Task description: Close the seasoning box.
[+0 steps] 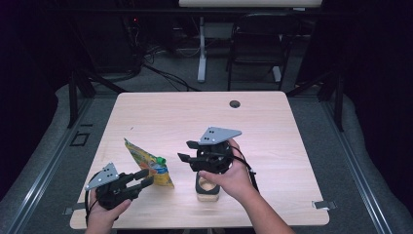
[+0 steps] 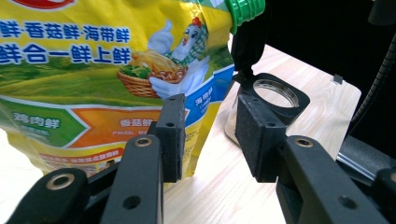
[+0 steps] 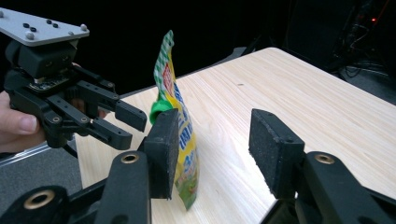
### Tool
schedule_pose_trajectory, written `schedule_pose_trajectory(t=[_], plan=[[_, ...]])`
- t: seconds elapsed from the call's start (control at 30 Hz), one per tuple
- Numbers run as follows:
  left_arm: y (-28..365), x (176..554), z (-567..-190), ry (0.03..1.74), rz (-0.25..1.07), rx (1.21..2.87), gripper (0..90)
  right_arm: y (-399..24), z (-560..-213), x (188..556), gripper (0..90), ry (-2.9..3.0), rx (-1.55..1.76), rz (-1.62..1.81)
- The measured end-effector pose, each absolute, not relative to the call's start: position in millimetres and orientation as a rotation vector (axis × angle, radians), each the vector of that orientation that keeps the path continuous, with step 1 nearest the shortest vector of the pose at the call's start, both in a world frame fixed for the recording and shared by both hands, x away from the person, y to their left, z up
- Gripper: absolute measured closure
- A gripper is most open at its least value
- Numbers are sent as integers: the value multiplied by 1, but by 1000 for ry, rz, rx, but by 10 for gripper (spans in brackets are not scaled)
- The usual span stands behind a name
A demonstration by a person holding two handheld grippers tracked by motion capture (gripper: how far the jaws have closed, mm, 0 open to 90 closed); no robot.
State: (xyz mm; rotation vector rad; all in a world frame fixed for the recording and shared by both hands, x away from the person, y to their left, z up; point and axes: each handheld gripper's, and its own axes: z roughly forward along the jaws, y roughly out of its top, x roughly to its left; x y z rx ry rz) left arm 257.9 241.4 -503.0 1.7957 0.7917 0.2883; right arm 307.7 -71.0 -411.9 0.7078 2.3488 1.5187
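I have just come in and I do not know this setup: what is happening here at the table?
A person works at a wooden table with tongs in each hand. The left tongs are open beside a standing yellow pouch with a green cap, not gripping it. The right tongs are open too, pointing at the pouch, above a small jar.

Desk [image 1: 272, 112] evenly lit from overhead; surroundings fall off to near black. Shadows short and soft under the hands. High view soft, low detail. Pouch [image 2: 93, 70] print sharp and bright in left gripper view, faint sheen. Near tool arms slightly blurred in both gripper views.
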Motion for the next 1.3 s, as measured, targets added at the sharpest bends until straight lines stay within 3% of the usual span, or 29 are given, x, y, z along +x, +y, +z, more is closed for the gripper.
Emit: schedule_pose_trajectory(t=[1.3], plan=[[231,256,-507,750,234,1840,662,-139,-448,330,520,2260,977,1407]])
